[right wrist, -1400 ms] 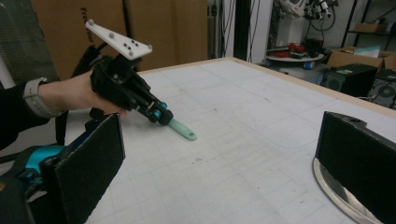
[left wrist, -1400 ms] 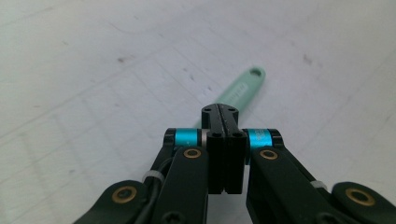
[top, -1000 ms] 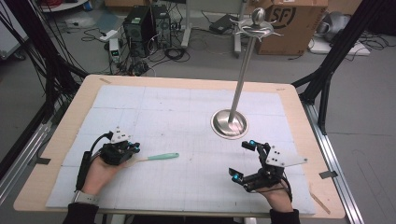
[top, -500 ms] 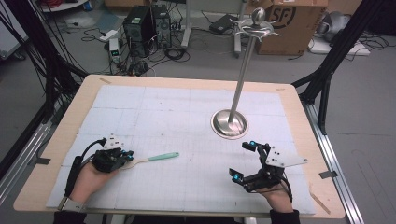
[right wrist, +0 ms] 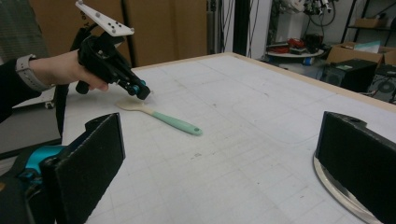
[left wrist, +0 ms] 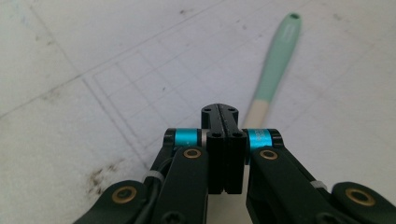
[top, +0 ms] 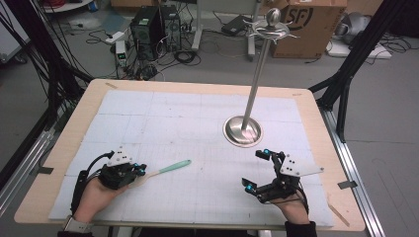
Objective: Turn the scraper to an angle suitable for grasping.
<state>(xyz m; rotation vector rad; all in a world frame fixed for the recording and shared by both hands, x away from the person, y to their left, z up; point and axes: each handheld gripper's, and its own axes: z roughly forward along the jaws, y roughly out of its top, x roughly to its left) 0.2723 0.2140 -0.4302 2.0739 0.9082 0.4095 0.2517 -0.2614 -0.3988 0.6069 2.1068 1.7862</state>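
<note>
The spatula [top: 168, 169] lies flat near the counter [top: 197, 88]'s front-left edge, with bare mat on all sides. The left gripper [top: 141, 171], jaws pressed together, hovers over its pale blade end. The right gripper [top: 258, 170], jaws wide apart and empty, sits beside the stand [top: 243, 131].

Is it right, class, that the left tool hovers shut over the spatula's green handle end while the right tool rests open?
Not quite: the left tool is shut over the spatula's cream blade end, as the right gripper view shows. The right tool is indeed open.

The spatula [top: 165, 169] lies on the mat [top: 197, 128], with the stand [top: 243, 131] farther back to its right.
</note>
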